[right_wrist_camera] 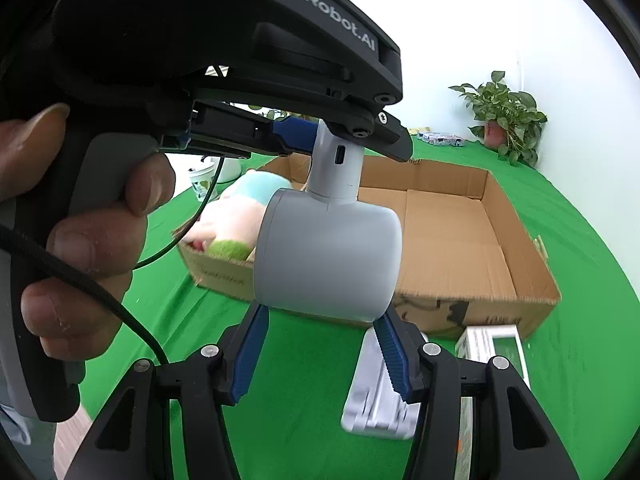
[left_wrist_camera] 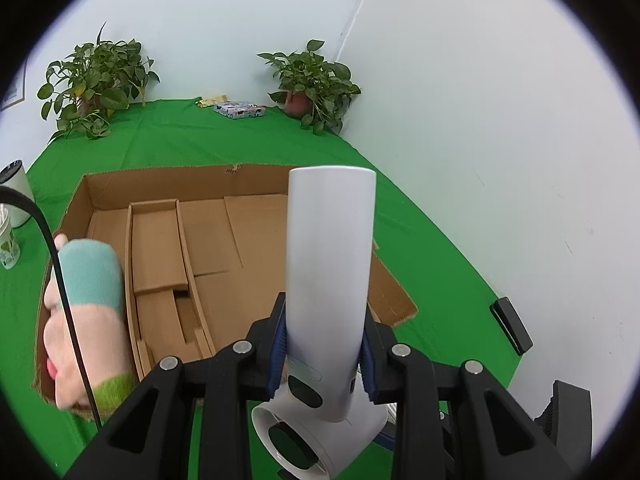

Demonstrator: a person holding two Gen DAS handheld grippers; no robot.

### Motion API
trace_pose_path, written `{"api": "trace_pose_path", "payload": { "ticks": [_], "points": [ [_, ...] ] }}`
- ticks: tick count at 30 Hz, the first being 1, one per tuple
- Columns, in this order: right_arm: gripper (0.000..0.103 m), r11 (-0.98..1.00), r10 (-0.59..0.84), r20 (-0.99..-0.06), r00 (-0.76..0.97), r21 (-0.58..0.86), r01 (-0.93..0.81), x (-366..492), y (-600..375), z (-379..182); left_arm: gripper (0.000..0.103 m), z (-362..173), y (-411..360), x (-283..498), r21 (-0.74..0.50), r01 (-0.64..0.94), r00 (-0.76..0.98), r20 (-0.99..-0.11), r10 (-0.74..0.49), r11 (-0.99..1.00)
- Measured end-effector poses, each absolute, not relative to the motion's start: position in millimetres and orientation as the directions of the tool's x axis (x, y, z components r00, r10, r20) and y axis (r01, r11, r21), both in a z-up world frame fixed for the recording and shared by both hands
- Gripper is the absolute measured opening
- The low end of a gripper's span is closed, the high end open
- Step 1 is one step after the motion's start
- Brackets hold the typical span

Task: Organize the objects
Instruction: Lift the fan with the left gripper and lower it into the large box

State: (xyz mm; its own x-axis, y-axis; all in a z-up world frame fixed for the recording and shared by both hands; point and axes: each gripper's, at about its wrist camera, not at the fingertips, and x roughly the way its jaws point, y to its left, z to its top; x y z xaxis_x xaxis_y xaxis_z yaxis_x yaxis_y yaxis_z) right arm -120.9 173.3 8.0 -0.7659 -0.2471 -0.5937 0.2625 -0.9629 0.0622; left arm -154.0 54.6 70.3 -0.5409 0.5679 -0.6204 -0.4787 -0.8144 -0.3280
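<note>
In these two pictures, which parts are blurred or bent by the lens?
Left wrist view: sharp overall; the fisheye bows the box walls and wall corner line, with a dark round border. Right wrist view: the white stand on the cloth is smeared, the box's near edge slightly smeared, the hand close and large; the dryer stays fairly sharp.

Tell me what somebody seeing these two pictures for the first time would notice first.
The white hair dryer stands out, held up over the green cloth with the left gripper clamped on its handle and the right gripper closed on its barrel. Behind it sits an open cardboard box, with a pastel plush toy lying at its left end.
</note>
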Motion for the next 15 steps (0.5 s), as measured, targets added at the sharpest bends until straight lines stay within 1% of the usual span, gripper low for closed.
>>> {"api": "trace_pose_path", "payload": {
  "ticks": [5, 15],
  "points": [
    [0.052, -0.962, -0.250, -0.632, -0.733, 0.077, 0.262, -163.5, 177.3, 12.6, 0.029, 66.0, 62.2, -196.0, -0.339, -0.469, -0.511, -0.649, 0.564, -0.816],
    [0.052, -0.964, -0.252, -0.731, -0.635, 0.128, 0.235, -250.3, 187.3, -15.1, 0.029, 13.6, 72.8, -283.5, -0.452, -0.406, -0.389, -0.701, 0.598, -0.794]
  ]
}}
